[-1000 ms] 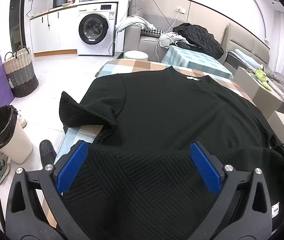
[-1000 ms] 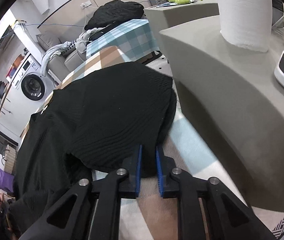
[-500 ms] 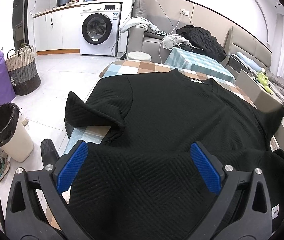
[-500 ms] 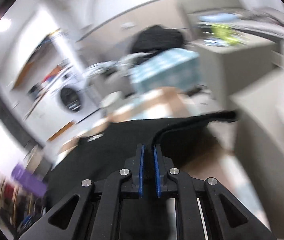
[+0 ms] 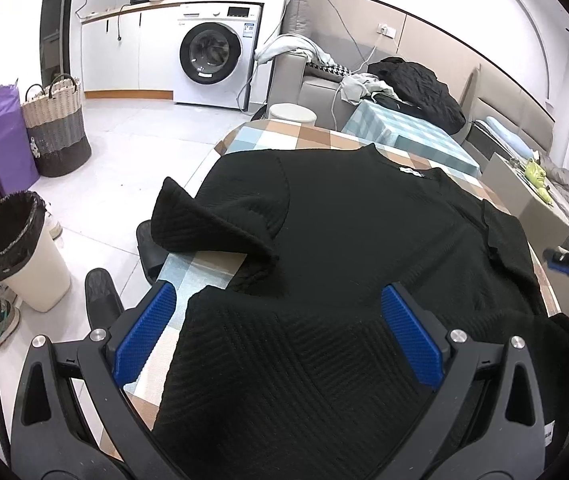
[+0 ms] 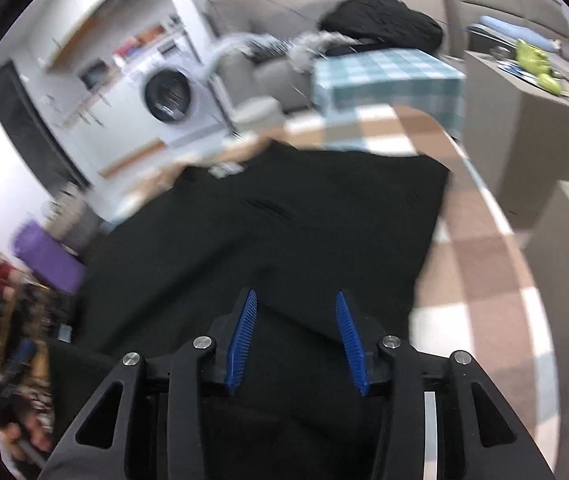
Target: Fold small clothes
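Under both grippers, the black top [image 5: 364, 240] lies flat on the checked table [image 5: 284, 140], ready for folding. Right gripper [image 6: 295, 338] has just been opening, pinching nothing. Left gripper [image 5: 278, 336] gapes wide, empty.

Motion blur smears the washing machine [image 6: 170, 98]; the black top [image 6: 284, 240] hides its own hem.

right gripper [image 6: 295, 334] jaws just opened, dropping right sleeve [image 6: 384, 216] folded inward onto black top [image 5: 356, 240].
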Available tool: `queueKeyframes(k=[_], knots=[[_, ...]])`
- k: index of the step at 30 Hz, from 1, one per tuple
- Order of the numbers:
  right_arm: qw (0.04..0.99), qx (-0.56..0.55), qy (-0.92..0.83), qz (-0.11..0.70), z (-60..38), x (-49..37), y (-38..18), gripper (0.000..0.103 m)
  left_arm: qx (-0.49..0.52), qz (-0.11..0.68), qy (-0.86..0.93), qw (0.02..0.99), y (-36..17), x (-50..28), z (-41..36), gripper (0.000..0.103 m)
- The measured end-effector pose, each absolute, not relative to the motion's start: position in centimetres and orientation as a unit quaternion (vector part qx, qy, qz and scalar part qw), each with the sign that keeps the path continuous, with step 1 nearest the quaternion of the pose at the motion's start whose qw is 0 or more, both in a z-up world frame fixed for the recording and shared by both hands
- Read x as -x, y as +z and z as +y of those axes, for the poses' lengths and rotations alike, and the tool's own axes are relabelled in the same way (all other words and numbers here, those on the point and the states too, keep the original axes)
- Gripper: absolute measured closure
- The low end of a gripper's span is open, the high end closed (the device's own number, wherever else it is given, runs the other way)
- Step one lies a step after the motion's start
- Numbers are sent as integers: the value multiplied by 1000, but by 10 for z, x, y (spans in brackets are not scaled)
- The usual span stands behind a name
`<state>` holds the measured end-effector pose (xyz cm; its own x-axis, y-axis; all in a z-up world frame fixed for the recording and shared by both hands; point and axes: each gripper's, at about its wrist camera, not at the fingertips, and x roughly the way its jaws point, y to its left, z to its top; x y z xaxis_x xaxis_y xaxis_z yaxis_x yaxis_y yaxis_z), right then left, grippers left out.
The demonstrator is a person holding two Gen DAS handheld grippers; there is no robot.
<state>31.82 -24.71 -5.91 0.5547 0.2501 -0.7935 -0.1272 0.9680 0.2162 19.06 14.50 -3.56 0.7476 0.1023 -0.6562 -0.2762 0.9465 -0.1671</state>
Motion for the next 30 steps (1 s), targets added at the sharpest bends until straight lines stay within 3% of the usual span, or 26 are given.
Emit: queueKeyframes(k=[3,6,12,16,17,21,25,27,28,30], knots=[[871,-27,103,480,-235,-323,-76,59,126,342,102,926,-36,-191,143,1],[866,10,120,486,-213,-328,-89,50,121,341,99,927,-35,-190,140,1],[865,81,99,485,-178,-350,-114,50,121,344,97,926,-36,-191,139,1],[869,84,89,480,-182,-354,-119,96,124,345,102,925,-36,-191,142,1],[872,60,103,475,-186,-352,-116,97,126,345,104,924,-36,-191,143,1],[897,0,163,411,-205,-327,-80,97,126,345,112,923,-38,-192,146,1],[882,-23,207,422,-214,-313,-72,97,132,348,114,921,-41,-194,150,1],[875,-6,196,443,-210,-316,-83,90,132,350,114,920,-43,-195,151,1],[868,-1,183,461,-210,-321,-92,82,132,351,117,920,-43,-195,151,1],[858,-8,174,483,-210,-325,-101,81,136,347,120,920,-42,-193,154,1]])
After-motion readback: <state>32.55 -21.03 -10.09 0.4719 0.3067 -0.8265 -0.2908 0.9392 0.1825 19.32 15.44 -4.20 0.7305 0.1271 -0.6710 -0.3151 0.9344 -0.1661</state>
